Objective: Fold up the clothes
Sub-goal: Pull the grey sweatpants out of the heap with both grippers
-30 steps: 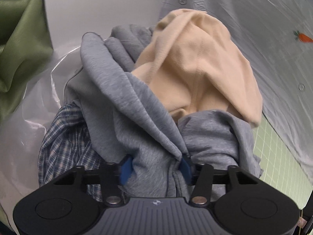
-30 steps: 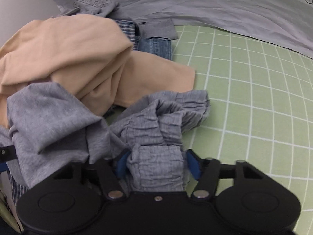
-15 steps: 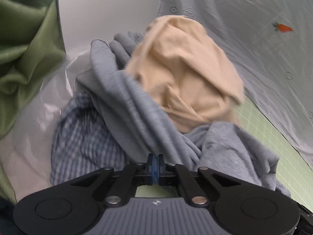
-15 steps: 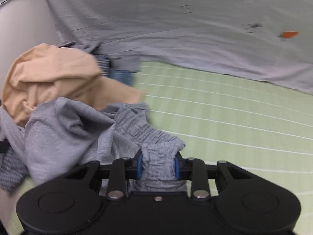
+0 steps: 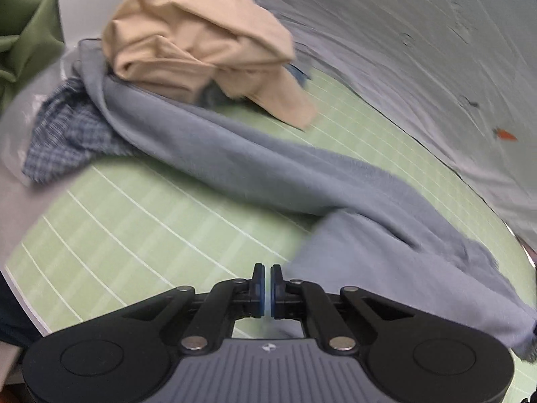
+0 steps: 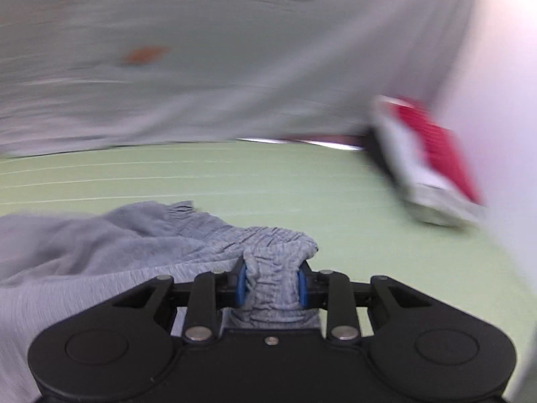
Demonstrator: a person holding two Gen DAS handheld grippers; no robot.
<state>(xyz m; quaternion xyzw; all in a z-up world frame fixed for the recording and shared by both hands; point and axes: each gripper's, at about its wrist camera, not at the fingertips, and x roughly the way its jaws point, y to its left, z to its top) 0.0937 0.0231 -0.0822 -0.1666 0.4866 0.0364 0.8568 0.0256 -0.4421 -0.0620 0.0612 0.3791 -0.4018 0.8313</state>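
Pulling grey garment (image 5: 268, 168) off clothes pile (image 5: 188, 37) across green mat (image 5: 134, 221). Right gripper (image 6: 272, 282) clenched on gathered waistband (image 6: 275, 245); left gripper (image 5: 267, 294) pinched together, holding nothing visible. Next, likely: spread flat, left needs fresh hold.

Both tongs are matte black, with a broad rounded housing bearing a shallow round disc on each side. Angled linkage bars pinned with silver screws run to blue-padded fingers. The left tongs (image 5: 267, 288) have a ribbed grey centre panel with a small white logo; the right tongs (image 6: 272, 285) have one small central screw.
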